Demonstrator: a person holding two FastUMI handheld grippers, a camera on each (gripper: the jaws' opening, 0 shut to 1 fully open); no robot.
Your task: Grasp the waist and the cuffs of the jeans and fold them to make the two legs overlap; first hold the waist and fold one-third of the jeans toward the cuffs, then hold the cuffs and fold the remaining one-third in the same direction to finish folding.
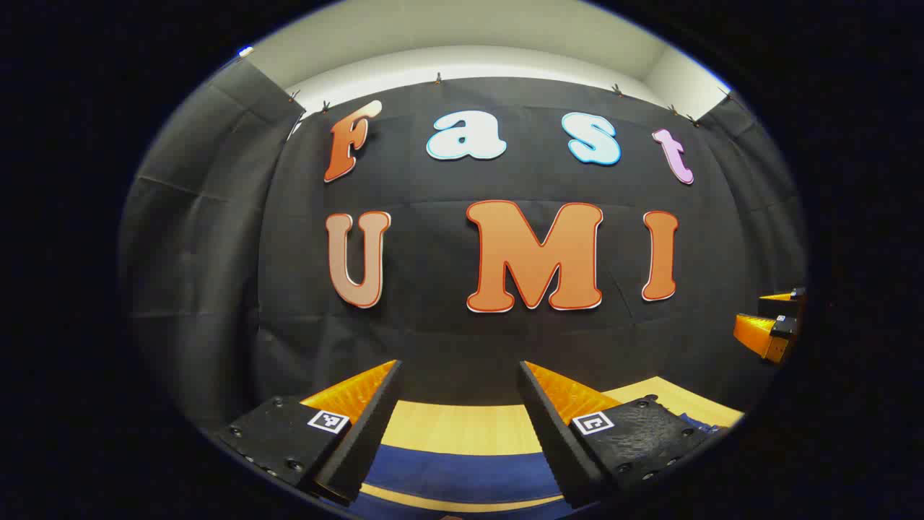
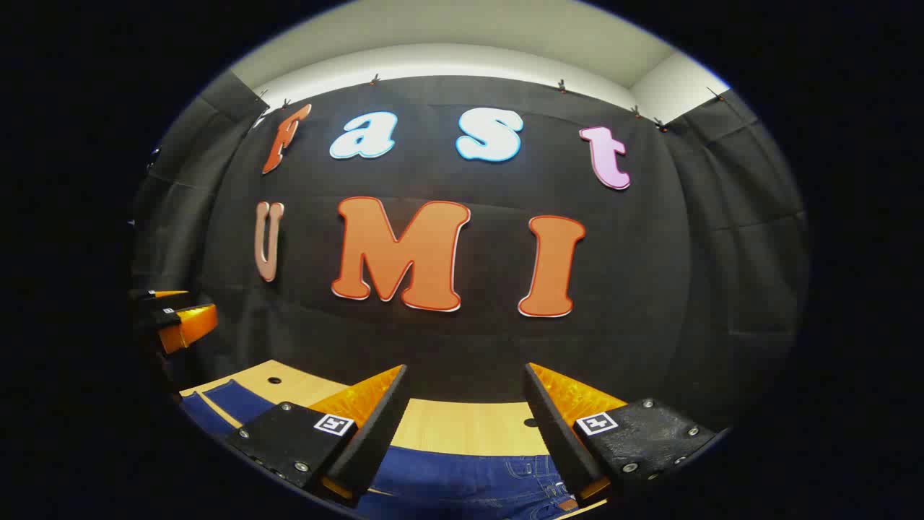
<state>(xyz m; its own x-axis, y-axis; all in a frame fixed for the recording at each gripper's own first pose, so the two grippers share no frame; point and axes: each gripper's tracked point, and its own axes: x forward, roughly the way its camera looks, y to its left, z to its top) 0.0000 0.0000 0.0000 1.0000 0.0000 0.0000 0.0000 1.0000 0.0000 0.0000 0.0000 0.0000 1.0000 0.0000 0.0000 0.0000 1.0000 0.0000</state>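
Right gripper view shows our right gripper [image 2: 462, 426] spread wide and empty above the jeans [image 2: 462, 480] lying flat on the table [image 2: 462, 426]; our left gripper [image 1: 455, 426] likewise gapes over denim. We judge no fold has begun, so next we must lower both to pinch waist and cuffs.

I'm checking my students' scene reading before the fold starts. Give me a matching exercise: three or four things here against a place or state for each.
Things:
1. jeans
2. left gripper
3. table
4. right gripper

States or places:
A. open, above the pocketed, stitched part of the jeans
B. light wood, bears the garment
C. blue, lying flat
D. open, above a plain stretch of blue cloth

Pairs: 1-C, 2-D, 3-B, 4-A
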